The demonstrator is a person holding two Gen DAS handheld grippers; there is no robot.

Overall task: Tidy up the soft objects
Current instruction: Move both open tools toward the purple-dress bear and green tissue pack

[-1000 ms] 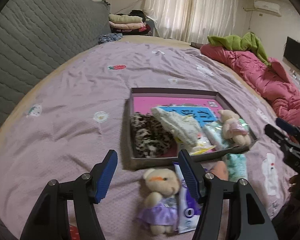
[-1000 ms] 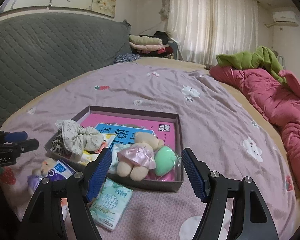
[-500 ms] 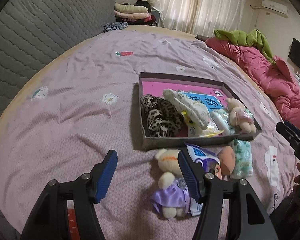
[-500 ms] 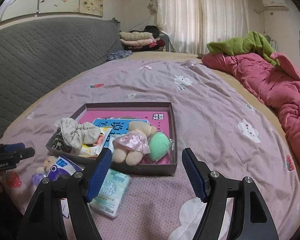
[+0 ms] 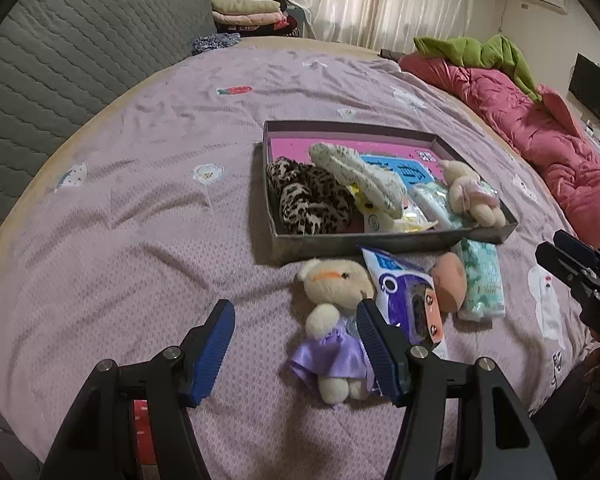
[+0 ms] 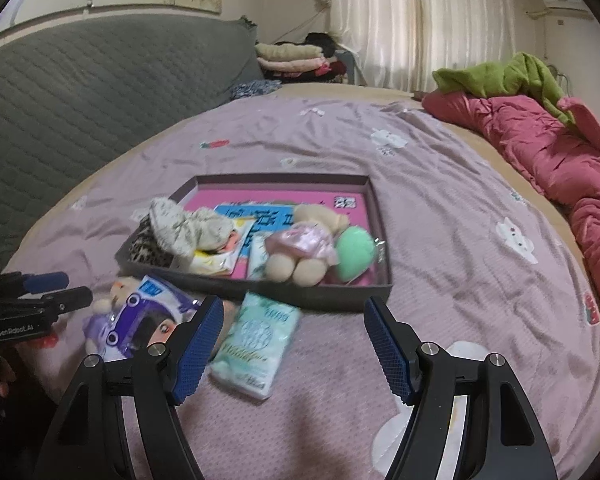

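While both grippers hover with jaws spread wide and empty, the left gripper [image 5: 294,344] lines up beside the purple-dressed bear [image 5: 334,320], which lies on the bedspread [image 5: 140,220] just outside the tray [image 5: 380,240], probably next to go in. Only the right gripper's [image 6: 294,344] view shows the green sponge [image 6: 354,254] inside the tray.

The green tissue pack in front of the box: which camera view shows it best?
The right wrist view shows the green tissue pack best: it lies close, nearly whole, with its printed face up. In the left wrist view the pack sits off to the right, smaller, seen at a slant, beside the orange sponge.
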